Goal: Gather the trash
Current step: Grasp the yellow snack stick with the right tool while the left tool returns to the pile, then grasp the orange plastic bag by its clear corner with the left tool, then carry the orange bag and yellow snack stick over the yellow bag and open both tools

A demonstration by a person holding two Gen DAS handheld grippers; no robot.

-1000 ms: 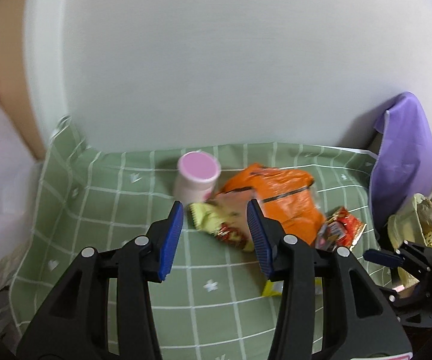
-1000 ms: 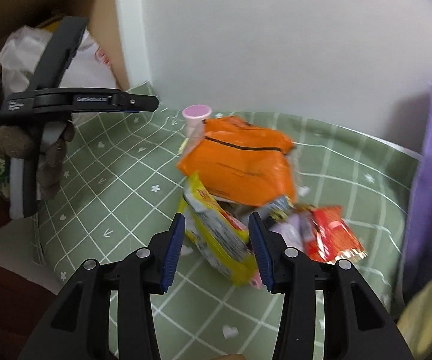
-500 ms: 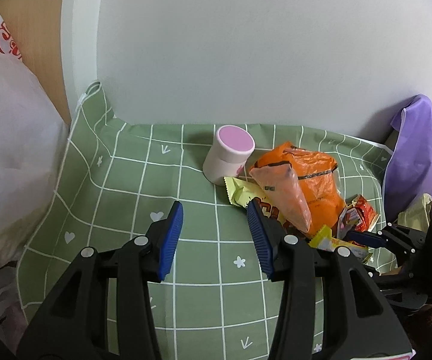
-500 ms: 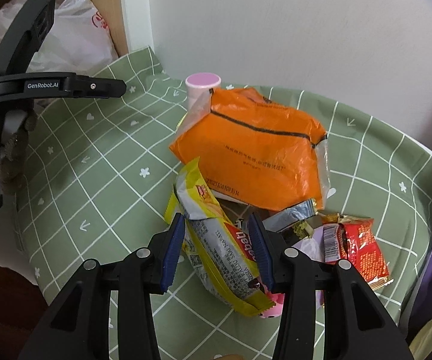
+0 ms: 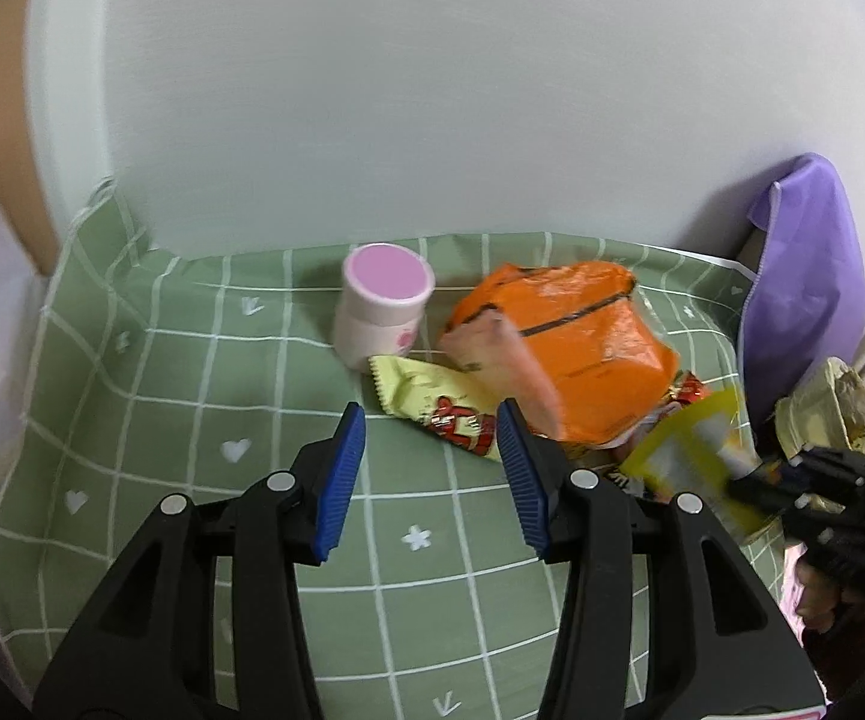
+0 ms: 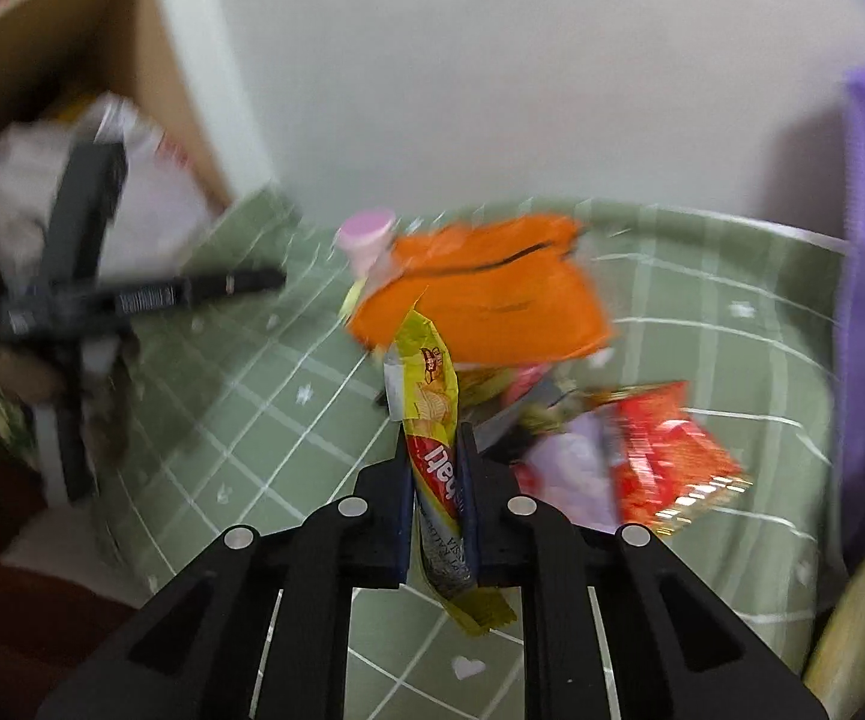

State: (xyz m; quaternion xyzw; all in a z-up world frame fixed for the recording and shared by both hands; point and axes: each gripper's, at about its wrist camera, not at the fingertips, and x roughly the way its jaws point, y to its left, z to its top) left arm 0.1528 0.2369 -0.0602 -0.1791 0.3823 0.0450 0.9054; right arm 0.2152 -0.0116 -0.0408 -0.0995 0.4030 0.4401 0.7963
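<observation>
Right gripper (image 6: 437,447): jaws closing, pads pressed flat on a yellow wrapper (image 6: 432,384), which stands up between them and pokes out both above and below the pads.
Yellow wrapper: crinkly snack packet, yellow with a red band bearing white letters and a picture of food near the top; its lower end is silvery grey.
Left gripper (image 5: 432,450): jaws apart and opening, nothing between the blue pads; it hangs over the surface just short of the heap.
Trash heap: an orange bag (image 5: 564,336) with a black line across it lies on top; a second yellow packet (image 5: 432,396) sticks out below it; a red wrapper (image 6: 666,456) lies at the right side.
Pink cup (image 5: 381,306): upright, pale body, pink lid, touching the heap's left edge.
Surface (image 5: 192,396): green cloth with a white grid, small hearts and stars.
Purple cloth (image 5: 804,276): at the right edge.
</observation>
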